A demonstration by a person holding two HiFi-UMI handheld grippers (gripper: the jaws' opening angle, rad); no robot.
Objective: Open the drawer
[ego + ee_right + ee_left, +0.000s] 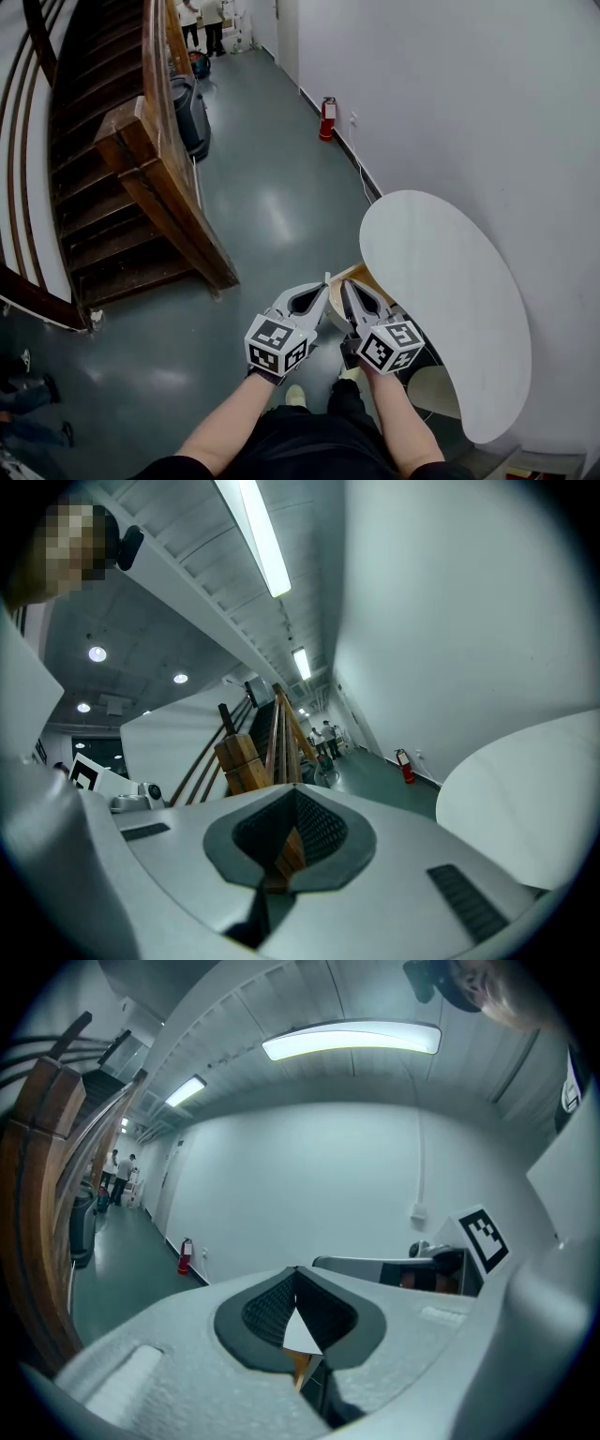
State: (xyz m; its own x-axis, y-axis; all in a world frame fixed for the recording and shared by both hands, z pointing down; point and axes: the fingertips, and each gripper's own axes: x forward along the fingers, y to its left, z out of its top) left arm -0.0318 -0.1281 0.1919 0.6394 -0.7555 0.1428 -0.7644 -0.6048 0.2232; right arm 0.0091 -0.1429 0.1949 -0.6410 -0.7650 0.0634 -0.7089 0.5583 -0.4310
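Note:
Both grippers are held up side by side in front of me, close to the near-left rim of a white rounded tabletop (441,291). The left gripper (324,287) is shut, its tips meeting with nothing between them; in the left gripper view (296,1271) it faces the white wall. The right gripper (345,285) is shut too and empty; in the right gripper view (293,791) it faces the staircase. A light wooden box-like part (354,275) shows under the table's rim, mostly hidden behind the jaws. I cannot tell whether it is the drawer.
A dark wooden staircase (112,187) with a thick newel post (131,131) rises on the left. A black bin (190,111) stands beside it. A red fire extinguisher (327,119) sits by the white wall (469,103). People (202,21) stand far down the grey-floored corridor.

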